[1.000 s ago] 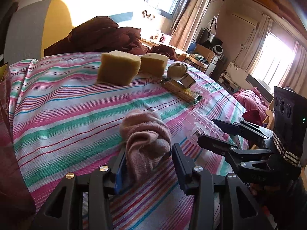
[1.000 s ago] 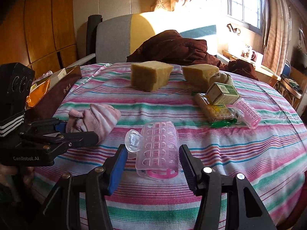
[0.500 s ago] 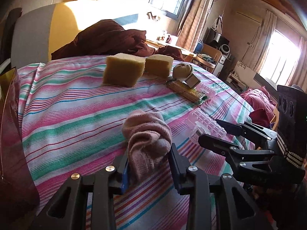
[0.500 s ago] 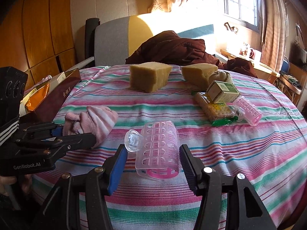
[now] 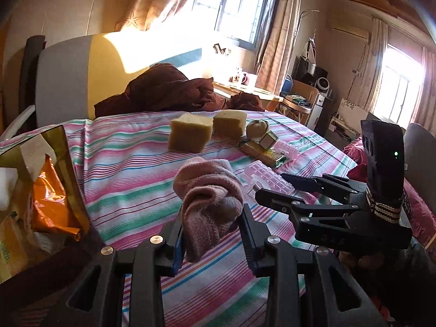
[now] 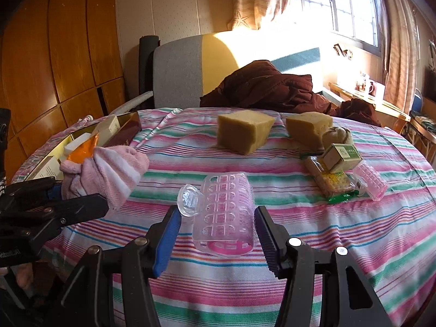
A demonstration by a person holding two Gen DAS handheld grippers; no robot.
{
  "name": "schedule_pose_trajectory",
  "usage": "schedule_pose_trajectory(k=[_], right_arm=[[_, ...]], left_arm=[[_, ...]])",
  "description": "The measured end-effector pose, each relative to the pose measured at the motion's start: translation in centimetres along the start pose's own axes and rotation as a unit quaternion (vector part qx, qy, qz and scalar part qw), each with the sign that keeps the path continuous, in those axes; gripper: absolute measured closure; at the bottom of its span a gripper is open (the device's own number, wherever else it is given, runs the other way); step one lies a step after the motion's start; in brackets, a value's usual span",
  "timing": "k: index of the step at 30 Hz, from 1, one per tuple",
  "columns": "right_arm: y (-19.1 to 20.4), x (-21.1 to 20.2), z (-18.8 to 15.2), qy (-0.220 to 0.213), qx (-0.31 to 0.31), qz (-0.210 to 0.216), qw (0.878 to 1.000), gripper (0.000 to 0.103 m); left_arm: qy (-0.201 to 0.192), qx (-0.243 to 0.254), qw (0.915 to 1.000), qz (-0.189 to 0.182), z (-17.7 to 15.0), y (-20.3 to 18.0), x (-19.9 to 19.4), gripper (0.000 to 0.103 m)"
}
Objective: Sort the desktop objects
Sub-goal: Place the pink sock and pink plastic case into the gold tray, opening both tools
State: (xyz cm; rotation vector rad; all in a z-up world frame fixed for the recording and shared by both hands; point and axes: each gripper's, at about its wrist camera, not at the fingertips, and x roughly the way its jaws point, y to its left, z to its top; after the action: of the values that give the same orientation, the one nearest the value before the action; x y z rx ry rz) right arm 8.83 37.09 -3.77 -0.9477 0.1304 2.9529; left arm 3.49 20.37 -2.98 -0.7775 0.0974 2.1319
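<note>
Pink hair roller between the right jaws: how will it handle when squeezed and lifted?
The pink hair roller is a perforated, thin-walled plastic tube, so probably light and somewhat springy under squeeze. It lies on its side on the striped cloth, so a nudge could roll it. Smooth plastic may slip.

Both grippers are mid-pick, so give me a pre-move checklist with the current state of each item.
1. Left gripper shut on the pink sock: ok.
2. Sock lifted off the cloth: ok, it hangs above the stripes.
3. Box on the left has room for the sock: cannot tell, an orange packet and cartons already lie in it.
4. Right gripper straddles the pink roller: ok.
5. Right gripper closed on the roller: not ok, gaps show at both sides.
6. Grippers apart from each other: ok.
</note>
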Motion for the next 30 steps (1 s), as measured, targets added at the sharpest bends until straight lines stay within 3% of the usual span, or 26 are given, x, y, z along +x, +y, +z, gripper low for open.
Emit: schedule_pose_trajectory(k=[8,17,25,30], right_arm=[[5.9,0.8,3.7,-0.026,-0.042,0.072,0.996,0.046],[12.9,2.7,7.2,-0.040,-0.079,0.160,0.983,0.046],[18.7,6.0,9.5,-0.025,-0.127,0.192,0.973,0.046],[21.8,9.5,11.0,0.004,-0.136,0.201,0.970,0.046]], left_arm=[[-0.050,-0.034,0.9966,0.057,0.3,4.1,-5.9,0.068],[-0.085,-0.099,0.9810,0.144,-0.3,11.7,-10.1,0.068],[-0.088,-0.155,0.9659,0.188,-0.7,17.4,-11.5,0.068],[-0.095,-0.162,0.9589,0.213,0.6,20.1,-11.9,0.068]])
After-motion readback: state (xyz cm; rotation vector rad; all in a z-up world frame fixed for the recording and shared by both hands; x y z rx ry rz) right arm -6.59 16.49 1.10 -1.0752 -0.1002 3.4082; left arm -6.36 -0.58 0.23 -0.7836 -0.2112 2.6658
